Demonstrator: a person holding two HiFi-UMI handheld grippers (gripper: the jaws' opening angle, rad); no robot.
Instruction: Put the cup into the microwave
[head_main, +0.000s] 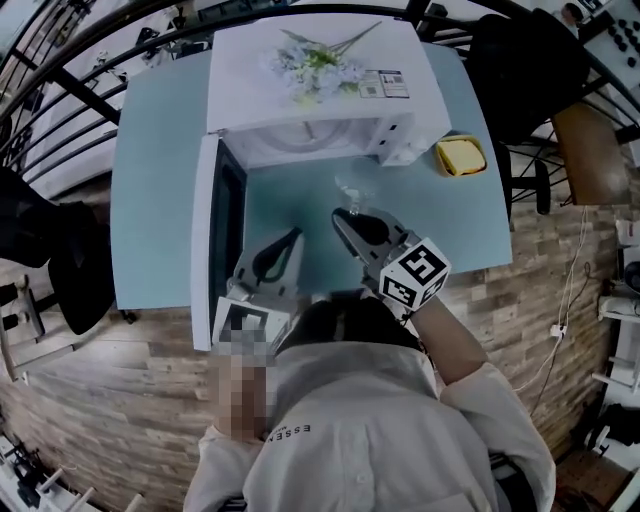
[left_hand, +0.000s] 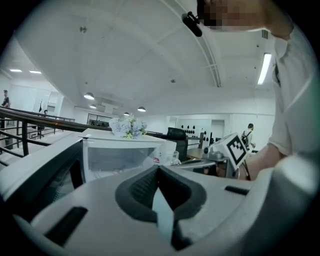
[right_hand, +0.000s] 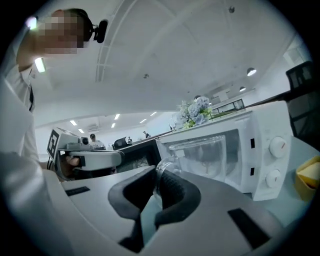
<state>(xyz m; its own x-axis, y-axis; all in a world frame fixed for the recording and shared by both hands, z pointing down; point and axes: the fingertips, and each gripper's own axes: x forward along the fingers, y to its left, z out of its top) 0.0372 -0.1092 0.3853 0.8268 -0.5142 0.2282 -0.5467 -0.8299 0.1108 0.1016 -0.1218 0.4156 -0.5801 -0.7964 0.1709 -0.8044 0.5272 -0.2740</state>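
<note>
Left of centre in the head view, the left gripper (head_main: 294, 233) hangs by the white microwave's (head_main: 330, 140) open door (head_main: 205, 250), its 2 jaws pressed together on nothing. Just right of it, the right gripper (head_main: 341, 213) pinches the clear glass cup (right_hand: 205, 155) by what looks like its handle, before the oven mouth. I'd reckon it light, slick and breakable. From above its outline nearly vanishes against the table.
</note>
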